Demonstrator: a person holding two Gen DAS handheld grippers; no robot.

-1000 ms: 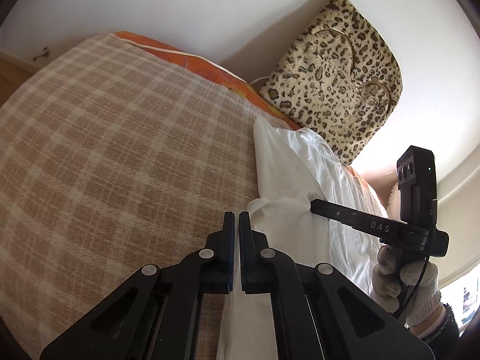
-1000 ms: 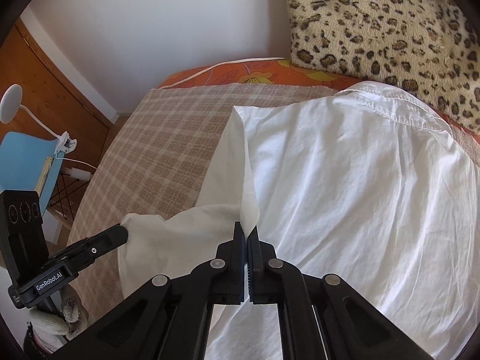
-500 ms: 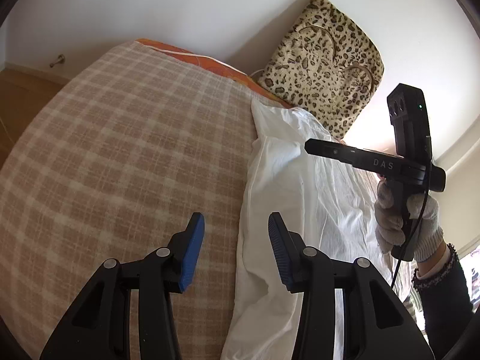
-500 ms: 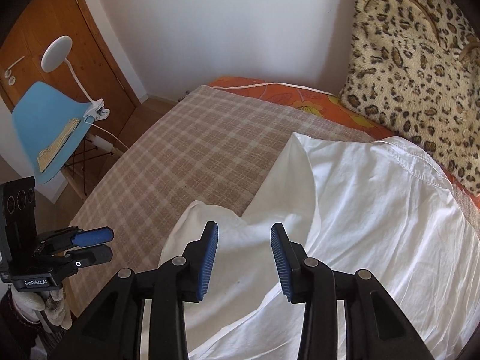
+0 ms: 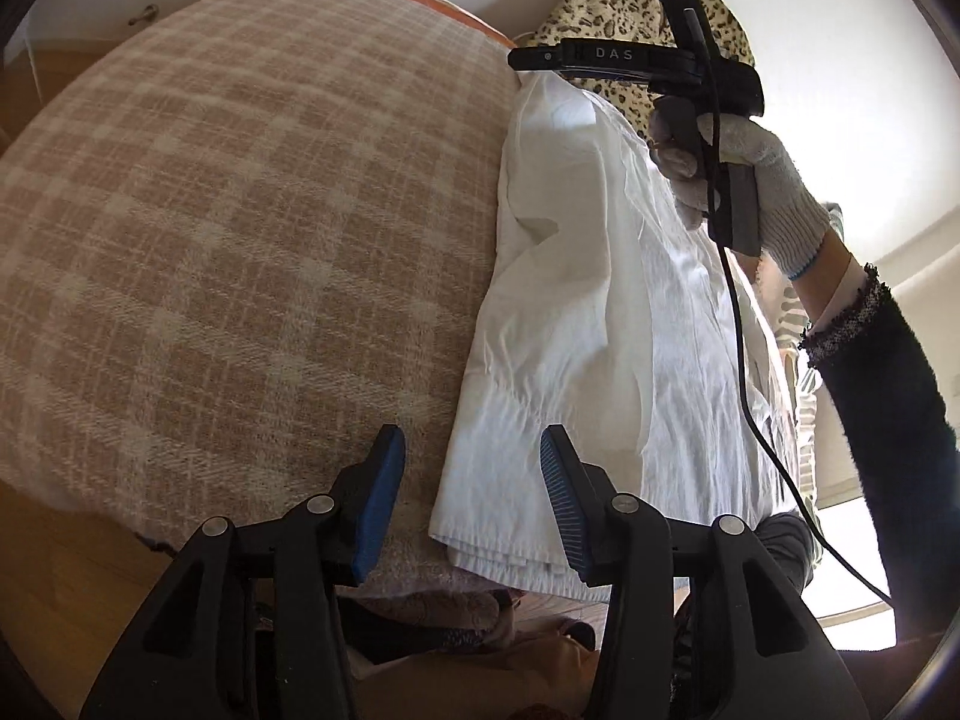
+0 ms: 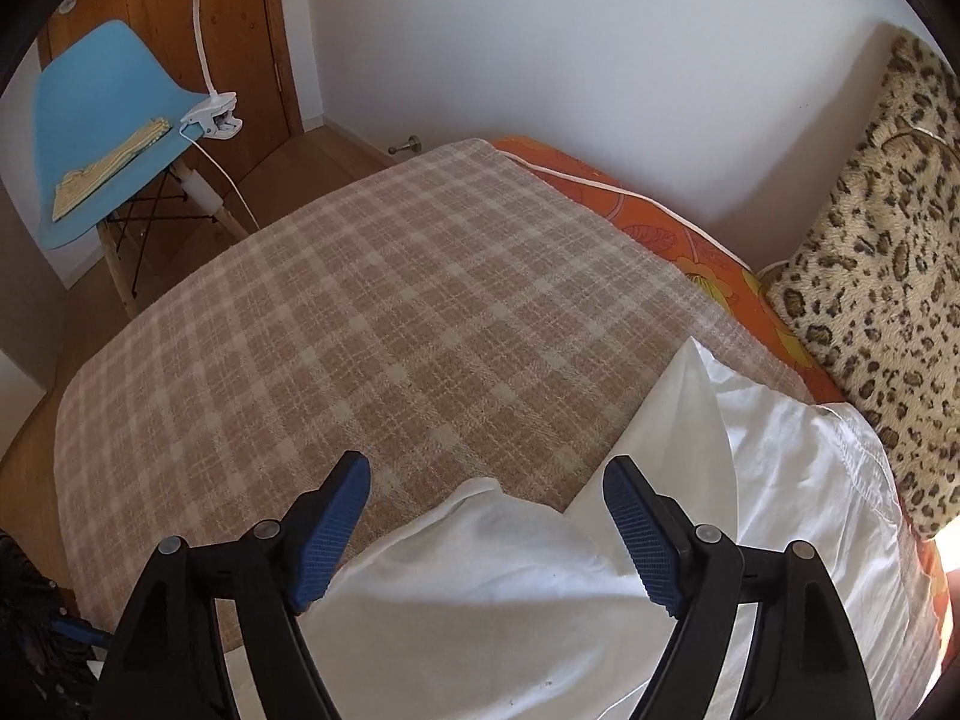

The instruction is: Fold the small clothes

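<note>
White walls (image 6: 540, 60), wooden door (image 6: 264, 30), blue chair (image 6: 102, 120), plaid-covered bed (image 6: 360, 330).

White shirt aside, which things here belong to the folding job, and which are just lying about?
Job:
white shirt, half folded
plaid blanket under it
left gripper, jaws open
right gripper, jaws open

Lying about:
leopard cushion
blue chair
clip lamp
orange sheet

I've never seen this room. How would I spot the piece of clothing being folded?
Find the bed under the beige checked woven blanket. Along its side nearest the furry leopard-print cushion lies the crumpled white cotton shirt, one part turned over onto itself. It is the only plain white cloth; everything around it is patterned.
</note>
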